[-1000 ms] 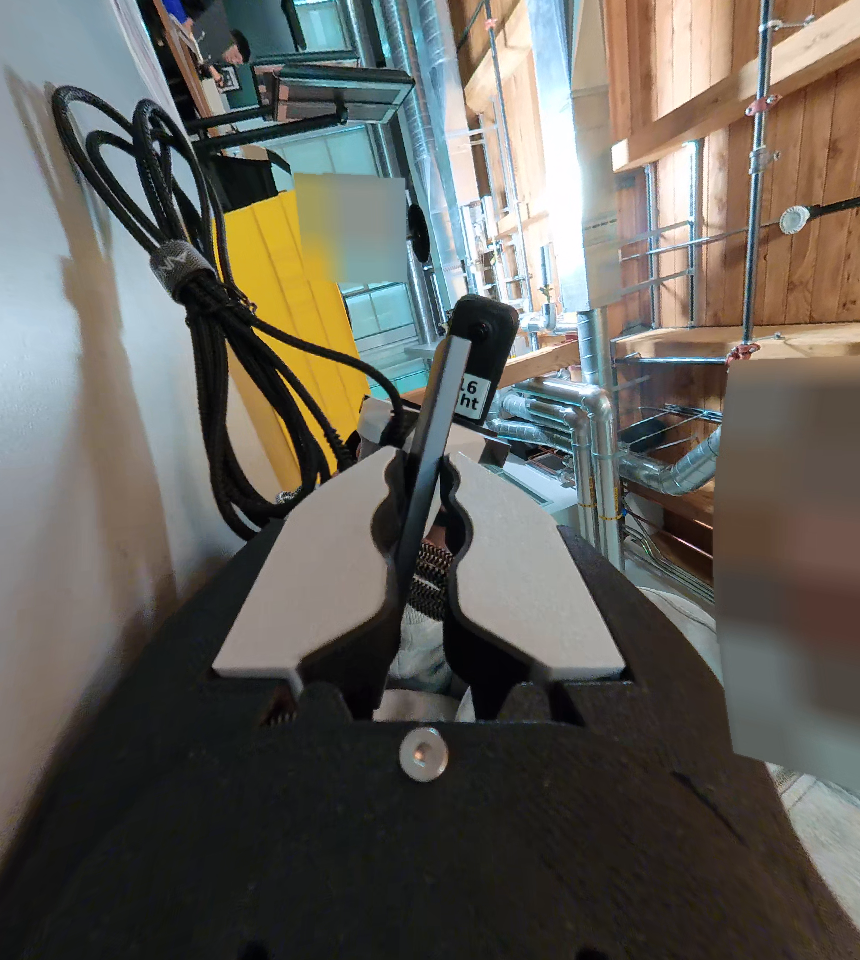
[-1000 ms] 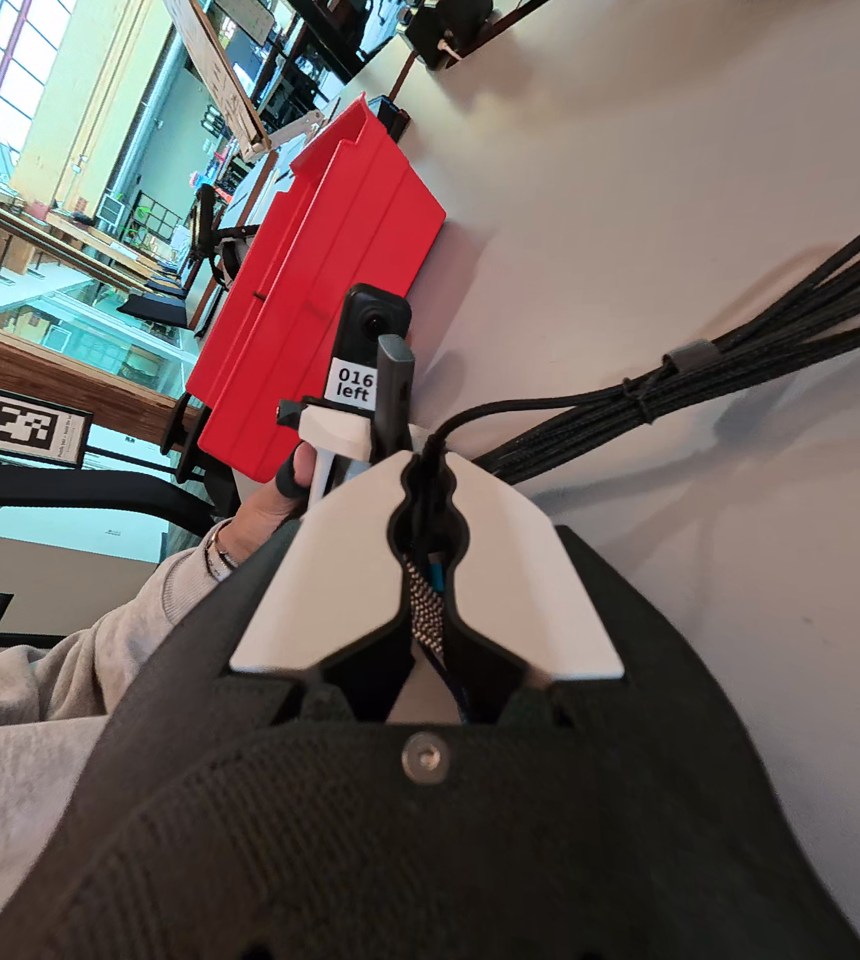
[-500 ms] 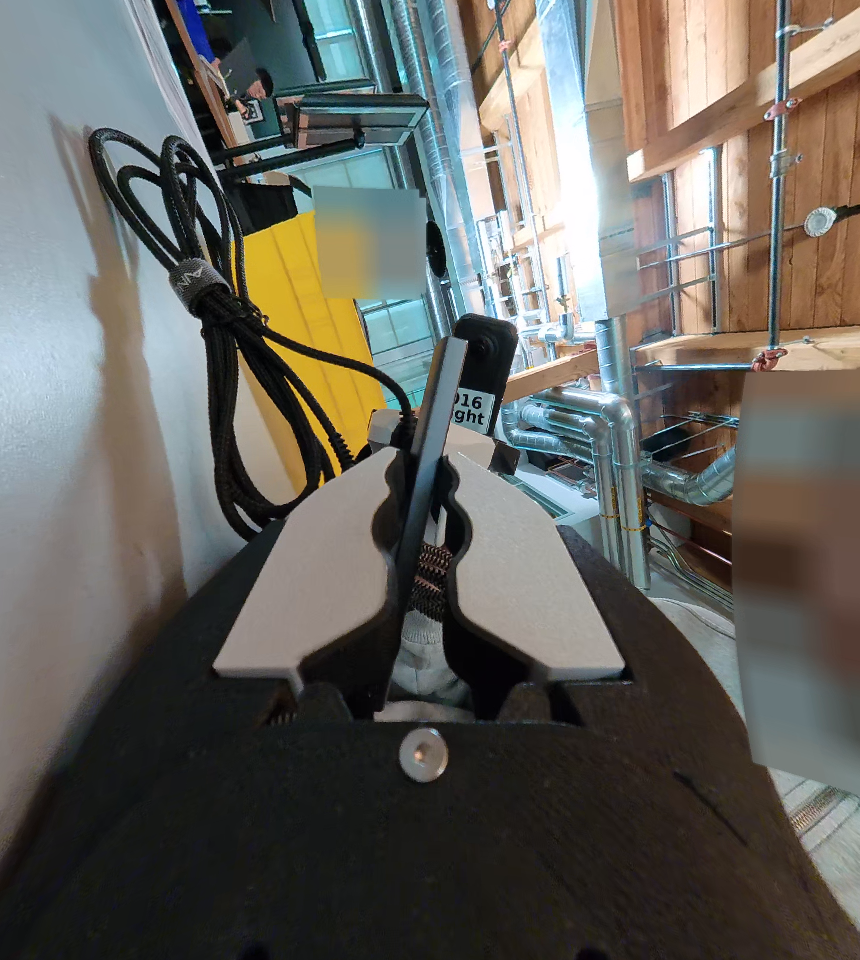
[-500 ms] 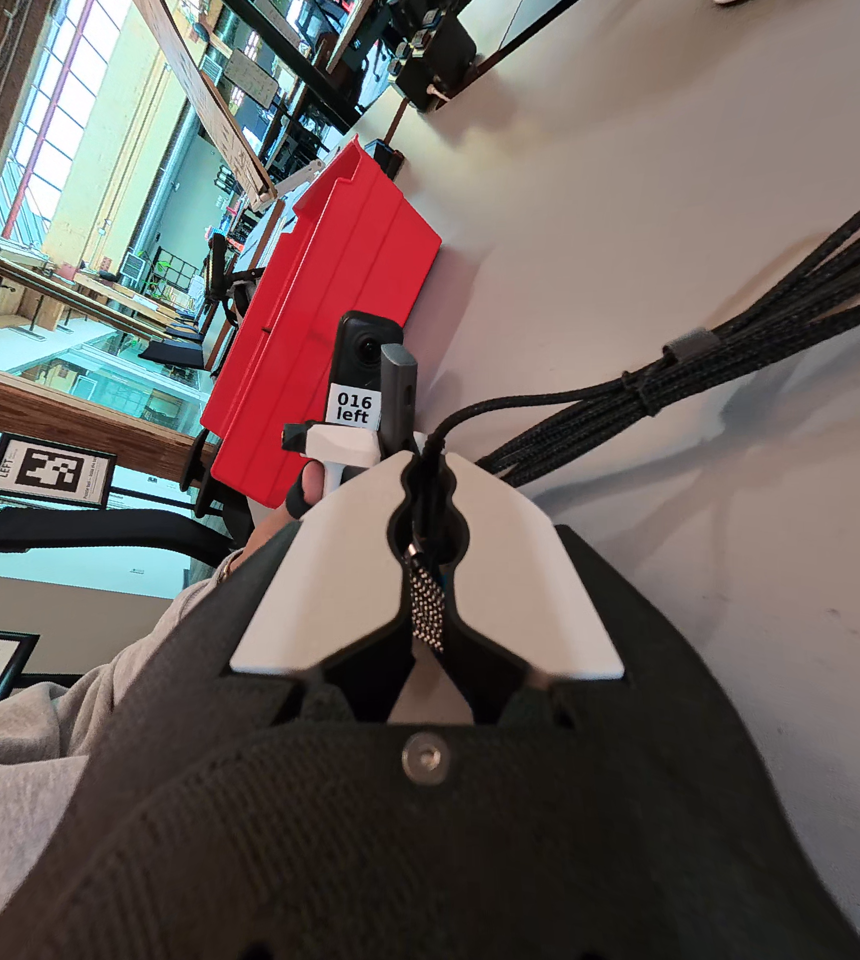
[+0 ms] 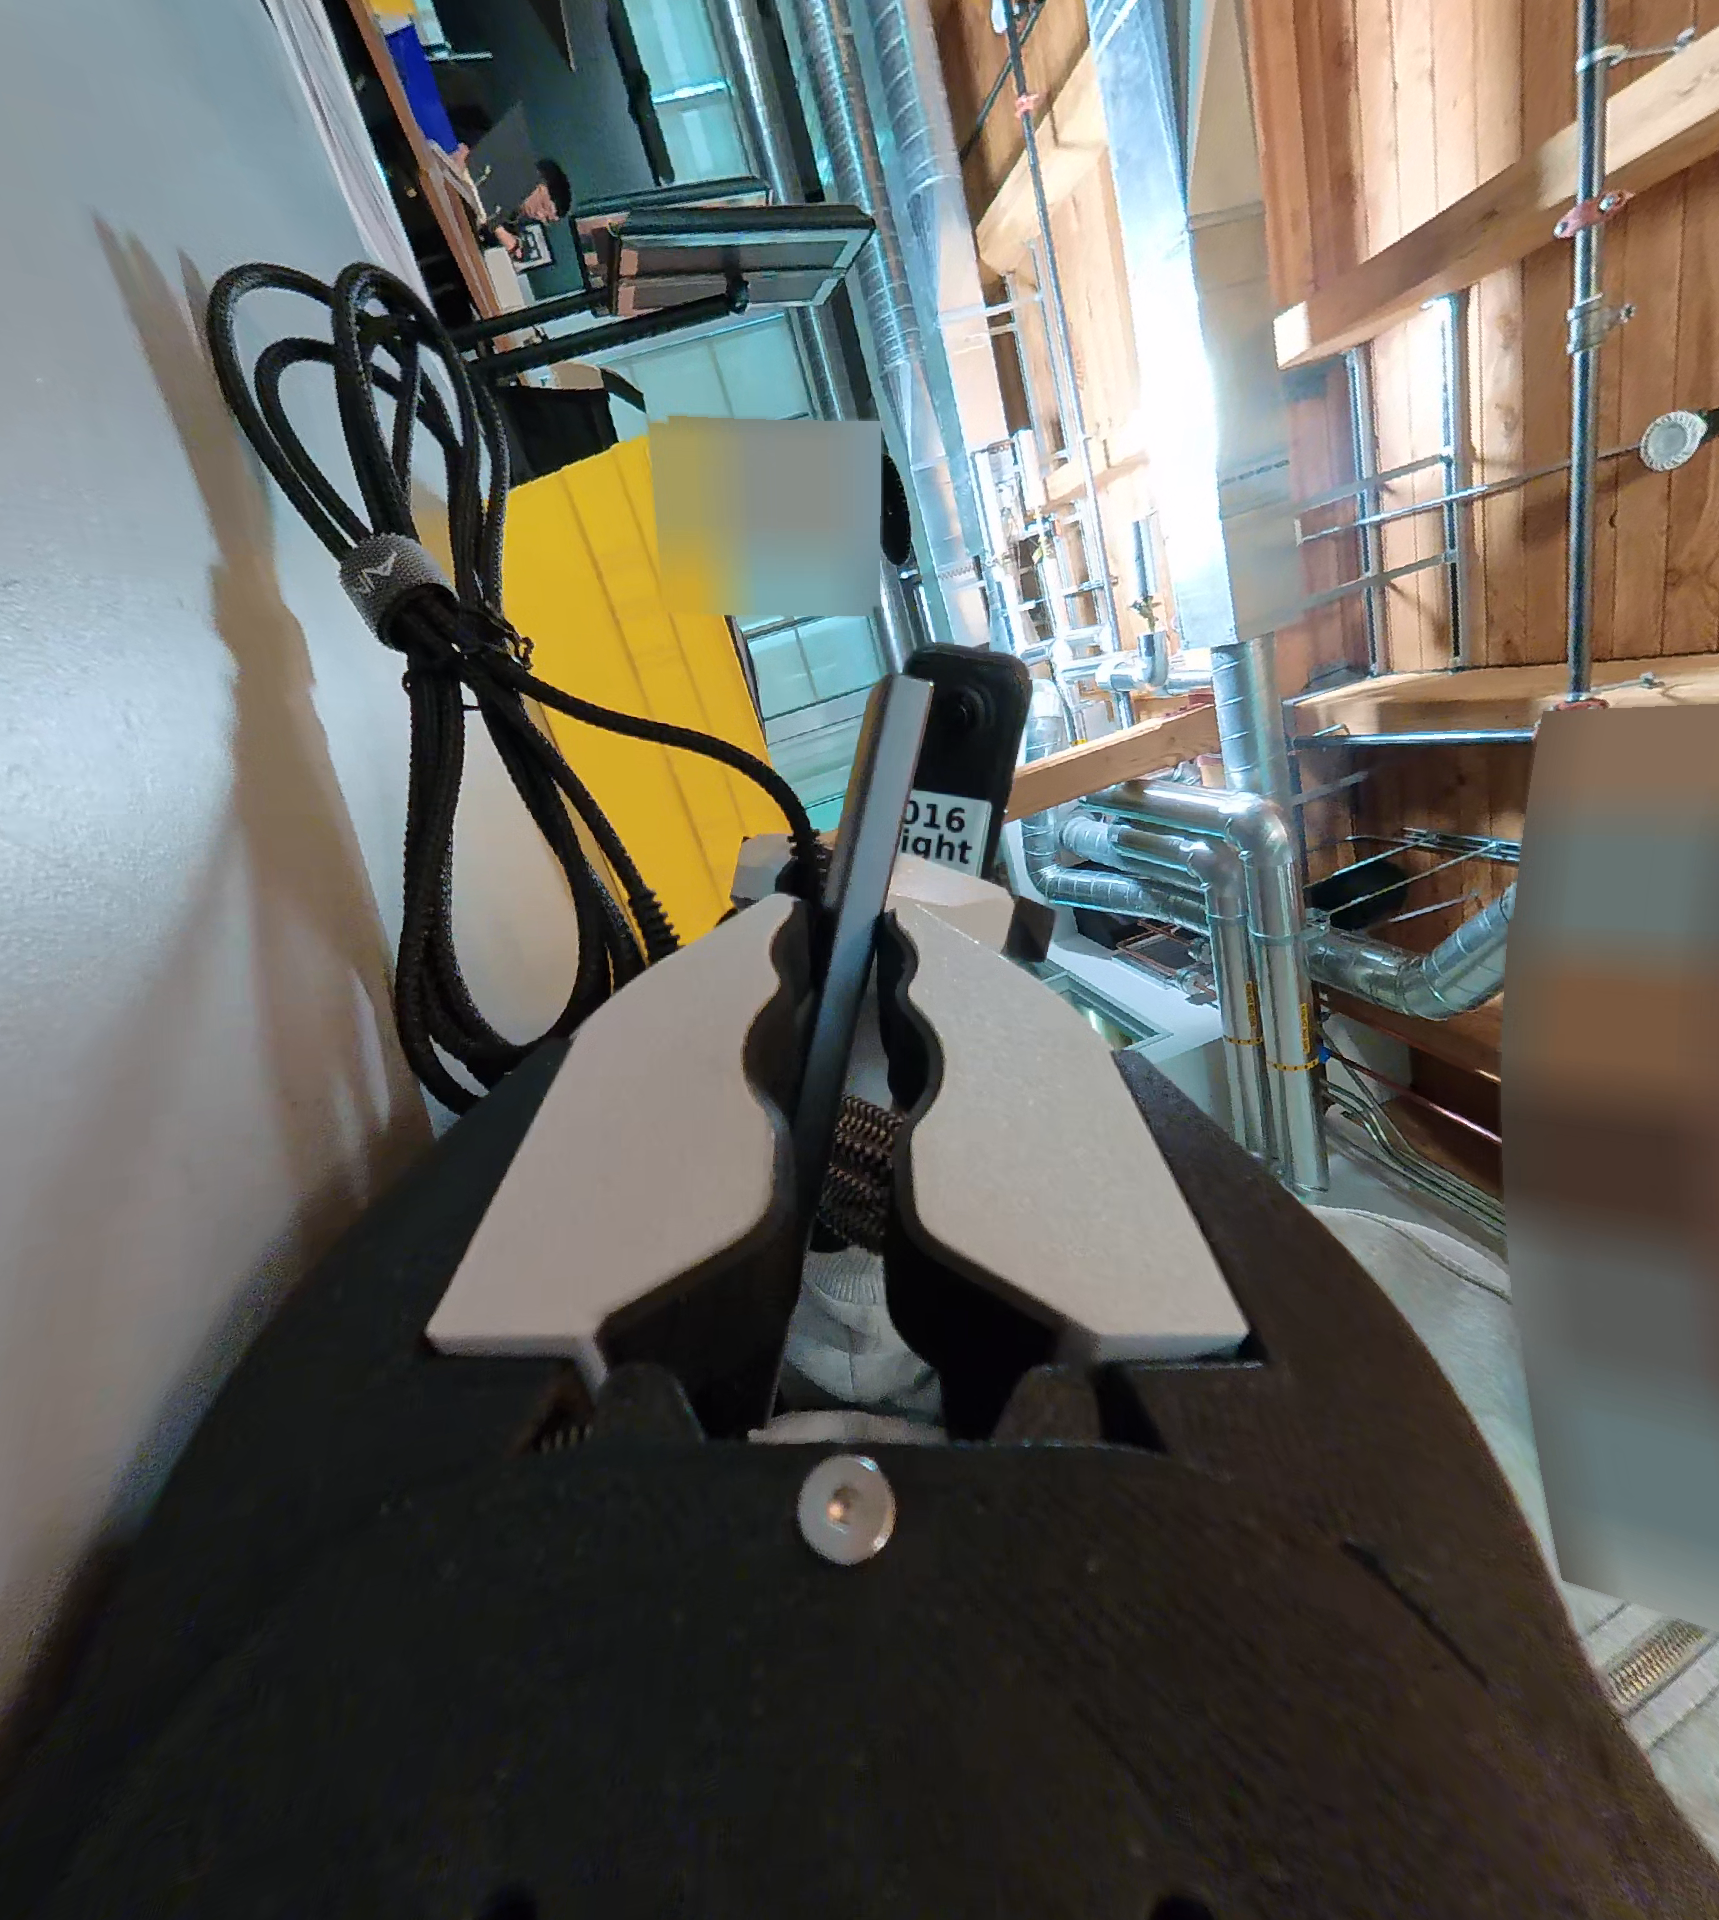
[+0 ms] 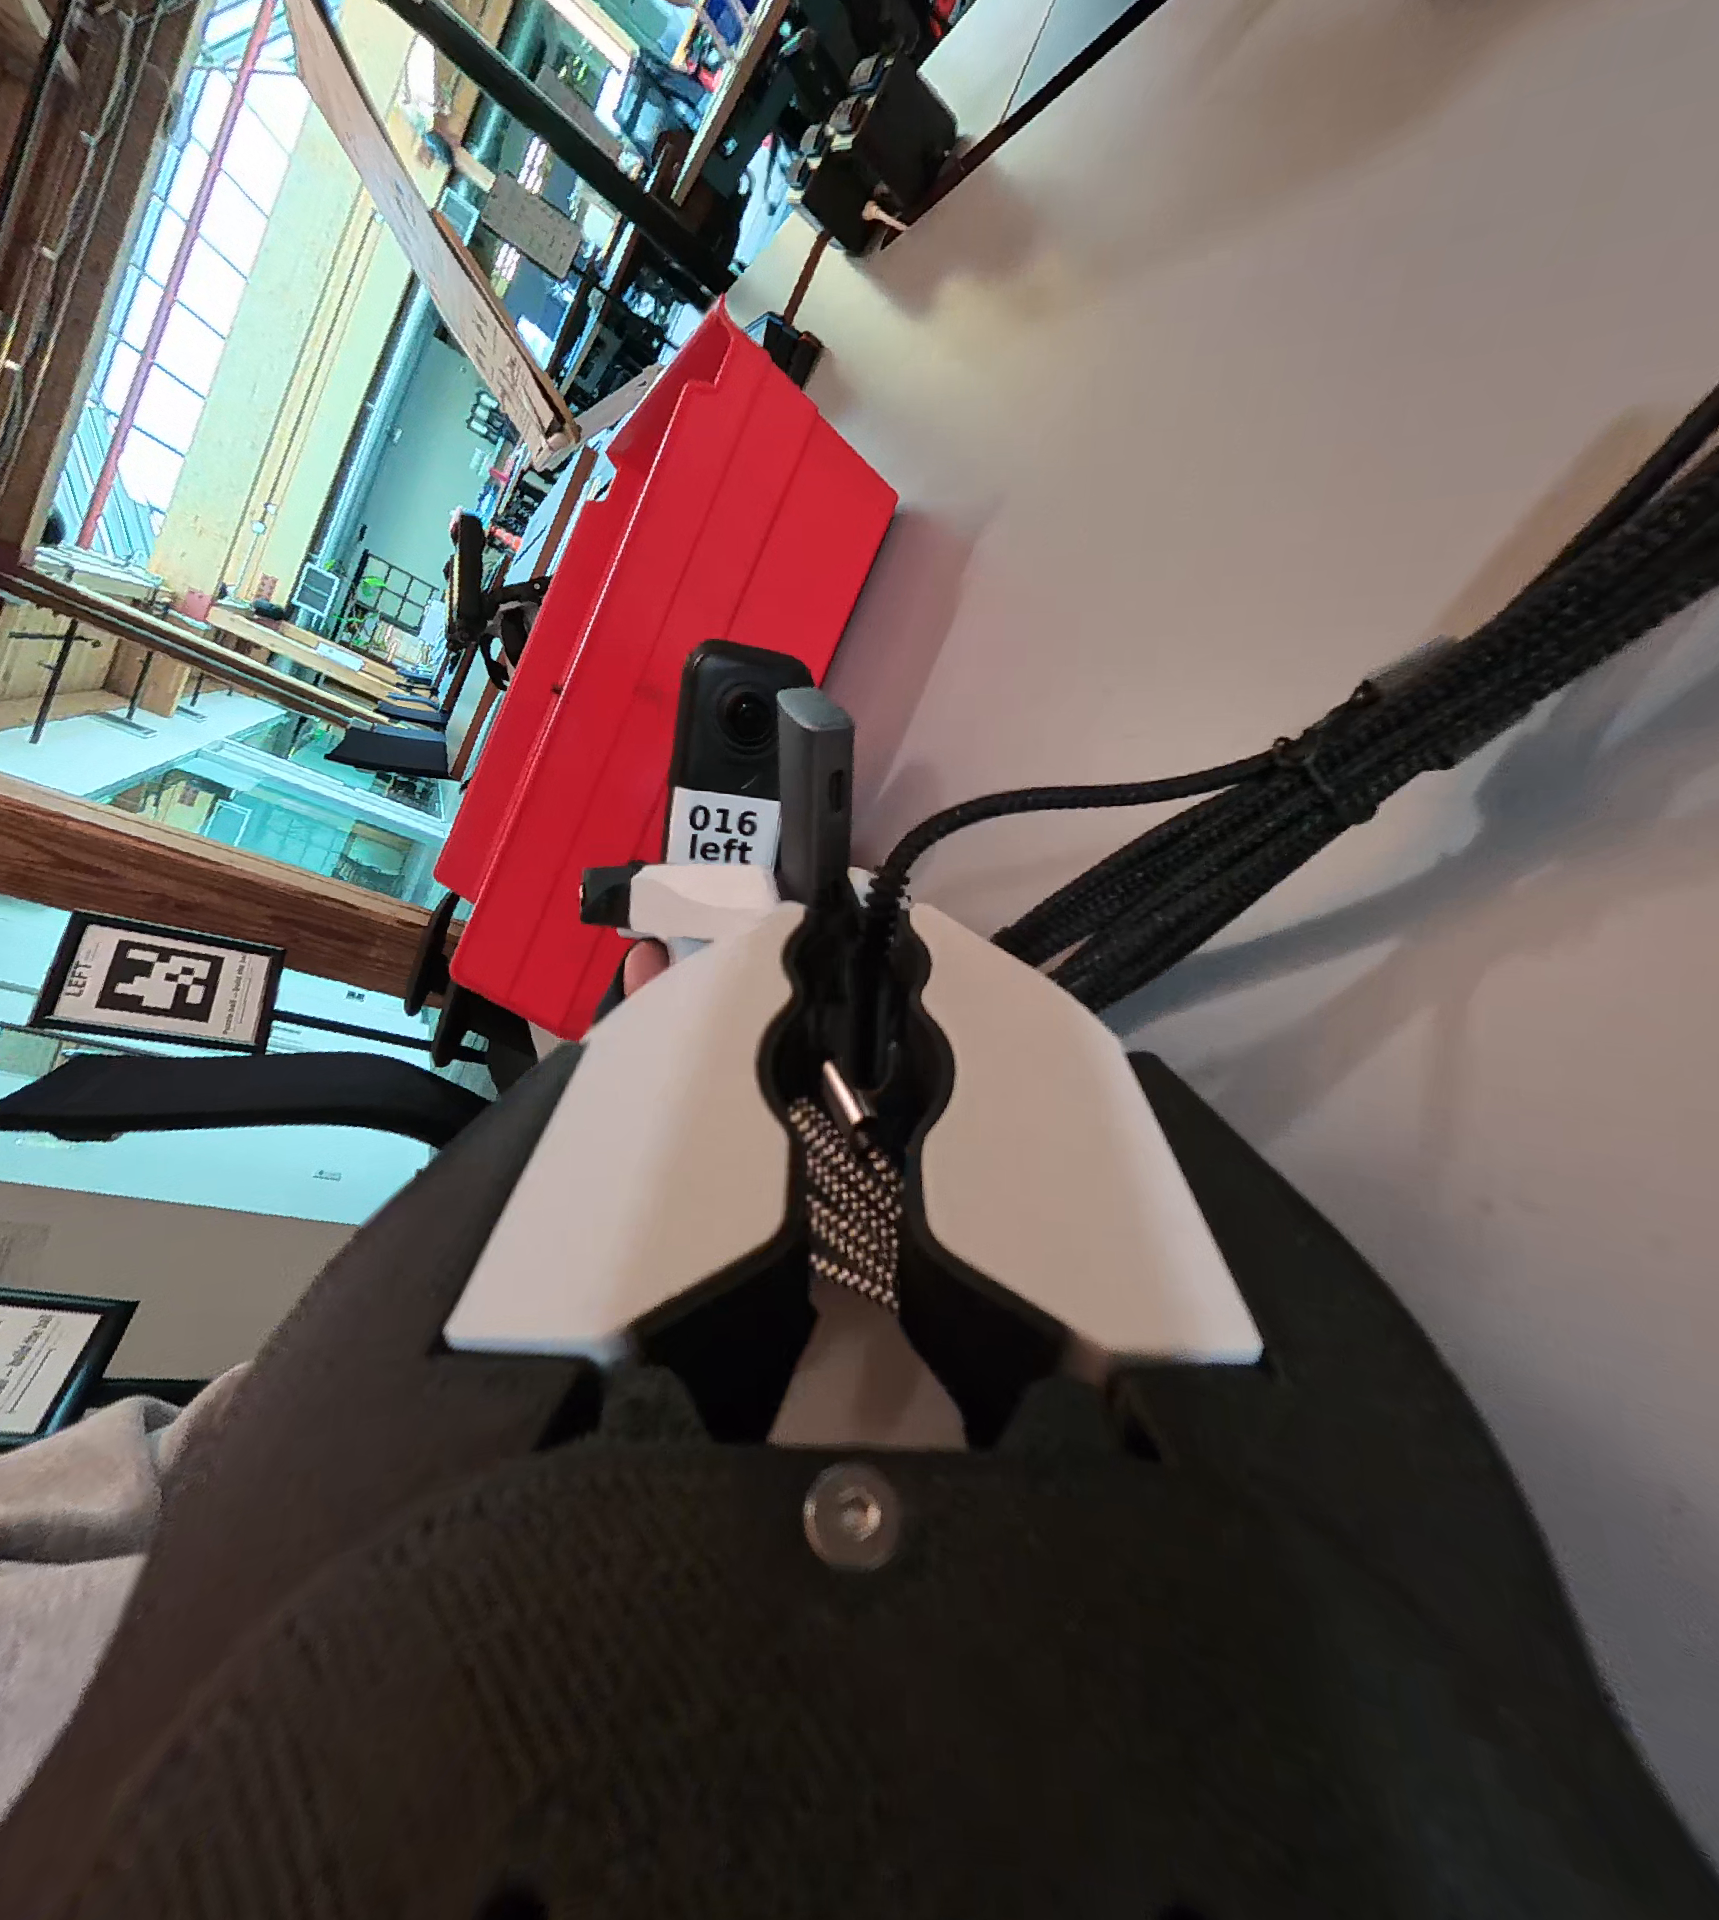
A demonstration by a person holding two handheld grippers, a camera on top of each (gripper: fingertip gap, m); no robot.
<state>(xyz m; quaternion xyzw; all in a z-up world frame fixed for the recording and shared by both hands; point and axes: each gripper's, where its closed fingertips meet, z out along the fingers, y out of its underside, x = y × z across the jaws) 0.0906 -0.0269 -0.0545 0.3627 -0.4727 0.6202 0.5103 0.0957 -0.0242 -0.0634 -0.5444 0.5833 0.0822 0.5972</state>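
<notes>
Left gripper (image 5: 842, 935) clamped on a flat dark gray bar (image 5: 860, 883). Right gripper (image 6: 855, 935) pinching the black braided cable (image 6: 1073, 805) near its metal plug (bundle trailing toward 2 o'clock across the white table (image 6: 1354, 416)). Red bin (image 6: 668, 727) at 11 o'clock.

I note white fingers (image 5: 668, 1143) on my black textured gripper body (image 5: 834, 1714), one silver screw (image 5: 846, 1537), grey sleeve (image 6: 13, 1558).
</notes>
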